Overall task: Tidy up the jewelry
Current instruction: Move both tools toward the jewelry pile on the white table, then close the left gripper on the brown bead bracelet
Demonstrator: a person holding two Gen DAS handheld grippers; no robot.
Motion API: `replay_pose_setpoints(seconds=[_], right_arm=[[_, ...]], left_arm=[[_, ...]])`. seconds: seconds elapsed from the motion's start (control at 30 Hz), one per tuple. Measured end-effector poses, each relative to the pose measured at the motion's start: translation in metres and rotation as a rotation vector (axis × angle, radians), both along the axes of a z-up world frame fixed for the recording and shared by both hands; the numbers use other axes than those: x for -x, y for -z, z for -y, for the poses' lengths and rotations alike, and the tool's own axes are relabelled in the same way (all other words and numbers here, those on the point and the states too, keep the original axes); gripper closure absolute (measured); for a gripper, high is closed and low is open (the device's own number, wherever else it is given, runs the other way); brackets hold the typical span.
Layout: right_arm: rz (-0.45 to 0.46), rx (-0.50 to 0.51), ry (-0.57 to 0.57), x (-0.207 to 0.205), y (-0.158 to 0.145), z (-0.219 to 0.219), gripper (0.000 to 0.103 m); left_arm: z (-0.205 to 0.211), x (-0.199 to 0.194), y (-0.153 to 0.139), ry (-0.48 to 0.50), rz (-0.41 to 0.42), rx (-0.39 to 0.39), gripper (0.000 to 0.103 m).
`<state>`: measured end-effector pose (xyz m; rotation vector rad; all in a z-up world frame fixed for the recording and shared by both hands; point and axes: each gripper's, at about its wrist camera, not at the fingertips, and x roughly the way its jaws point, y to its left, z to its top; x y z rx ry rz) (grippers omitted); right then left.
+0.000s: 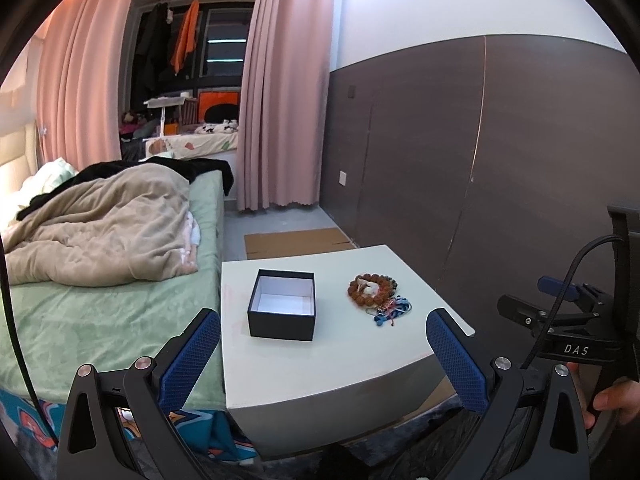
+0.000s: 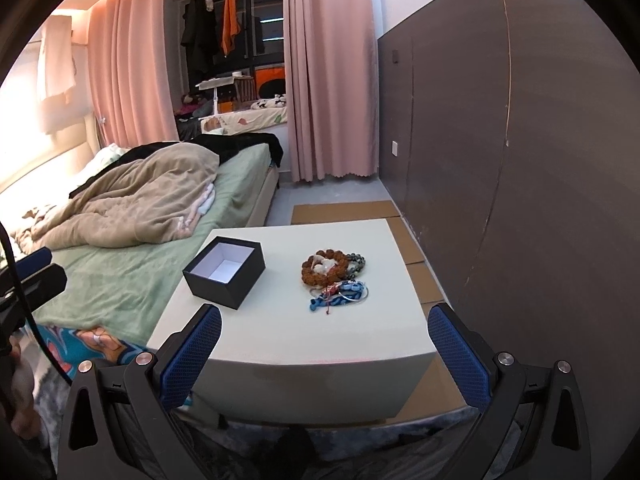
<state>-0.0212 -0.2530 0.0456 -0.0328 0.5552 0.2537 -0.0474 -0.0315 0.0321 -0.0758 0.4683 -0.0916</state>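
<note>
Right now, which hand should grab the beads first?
Probably the right. The beads lie on the right part of the white table, almost straight ahead of the open right gripper. The open left gripper faces the empty black box instead.

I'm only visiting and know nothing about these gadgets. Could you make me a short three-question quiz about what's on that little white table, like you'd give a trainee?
1. True or false: the black box already holds jewelry.
2. What lies nearest the brown bead bracelet: (a) the blue cord bundle, (b) the box, (c) the bed?
3. Fill in: both the left gripper and the right gripper hover short of the white table with jaws ____.

Key: 1 false, its white inside is bare; 2 (a); 3 open.
</note>
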Motion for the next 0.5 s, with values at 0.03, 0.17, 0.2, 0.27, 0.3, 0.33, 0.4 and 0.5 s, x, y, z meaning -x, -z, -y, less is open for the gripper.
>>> replay_pose_setpoints(seconds=[0.03,0.17,0.2,0.27,0.3,0.33,0.4,0.5], right_arm=[[-0.005,-0.003,0.001,-0.001,0.001,0.001,0.000],[-0.019,-0.015,-0.001,-0.005,0.004,0.003,0.000],[-0.022,-0.018,-0.001,-0.006,0.005,0.003,0.000],[-0.027,-0.023,-0.001,-0.009,0.006,0.005,0.000],[-0.027,-0.026,-0.003,-0.012,0.007,0.006,0.000],[-0.027,-0.029,-0.003,-0.013,0.007,0.007,0.000],[-0.031,-0.032,0.006,-0.019,0.009,0.011,0.000],[-0.040,-0.044,0.014,-0.029,0.013,0.019,0.000]], left_arm=[[0.000,-0.001,0.000,-0.001,-0.001,-0.002,0.001],[-0.001,-0.002,0.003,0.000,-0.007,0.002,0.001],[-0.001,-0.004,0.004,-0.001,-0.013,0.003,0.001],[0.000,-0.009,0.006,-0.002,-0.019,0.000,0.001],[0.001,-0.013,0.008,0.000,-0.024,-0.003,0.001],[0.003,-0.017,0.009,0.002,-0.030,-0.005,0.001],[0.005,-0.025,0.010,0.004,-0.037,-0.010,0.001],[0.009,-0.041,0.015,0.022,-0.056,0.003,0.001]])
